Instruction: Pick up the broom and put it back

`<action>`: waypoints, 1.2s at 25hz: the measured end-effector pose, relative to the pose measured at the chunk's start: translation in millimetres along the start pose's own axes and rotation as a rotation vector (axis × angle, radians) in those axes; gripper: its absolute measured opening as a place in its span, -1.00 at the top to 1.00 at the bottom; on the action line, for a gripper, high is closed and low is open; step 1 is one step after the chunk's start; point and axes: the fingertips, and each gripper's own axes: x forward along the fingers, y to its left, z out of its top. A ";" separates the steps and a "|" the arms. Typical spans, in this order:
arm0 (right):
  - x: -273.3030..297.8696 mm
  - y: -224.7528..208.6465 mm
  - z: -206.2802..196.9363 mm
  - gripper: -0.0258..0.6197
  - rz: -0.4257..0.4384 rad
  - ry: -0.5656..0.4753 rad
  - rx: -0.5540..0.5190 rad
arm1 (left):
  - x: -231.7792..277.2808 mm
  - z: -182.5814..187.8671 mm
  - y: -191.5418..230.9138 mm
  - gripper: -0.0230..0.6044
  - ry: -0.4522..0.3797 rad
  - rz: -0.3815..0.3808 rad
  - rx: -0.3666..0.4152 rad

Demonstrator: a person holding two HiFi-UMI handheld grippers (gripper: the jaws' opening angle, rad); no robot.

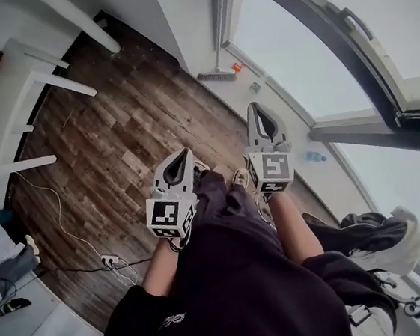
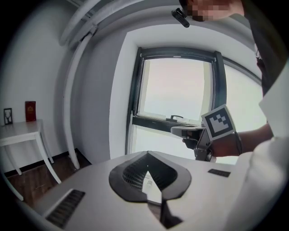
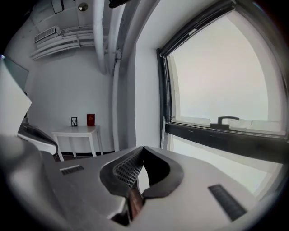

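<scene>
The broom [image 1: 218,71] leans against the white wall beside the window, its bristle head on the wooden floor and its pale handle running up the window frame. Both grippers hang in front of my body, well short of the broom. My left gripper [image 1: 188,152] has its jaws together with nothing between them, as the left gripper view [image 2: 147,154] confirms. My right gripper [image 1: 253,107] is a little nearer the window and is also shut and empty [image 3: 142,149]. The right gripper also shows in the left gripper view [image 2: 180,131], against the window.
A white table [image 1: 21,94] stands along the far left wall. A cable and power strip [image 1: 109,261] lie on the floor at the lower left. A plastic bottle [image 1: 314,157] lies by the window base. A dark and white jacket [image 1: 376,235] is on my right.
</scene>
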 end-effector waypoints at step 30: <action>326.9 -66.8 -45.4 0.85 0.028 0.116 0.014 | 319.6 70.6 120.4 0.93 0.067 -0.074 -0.078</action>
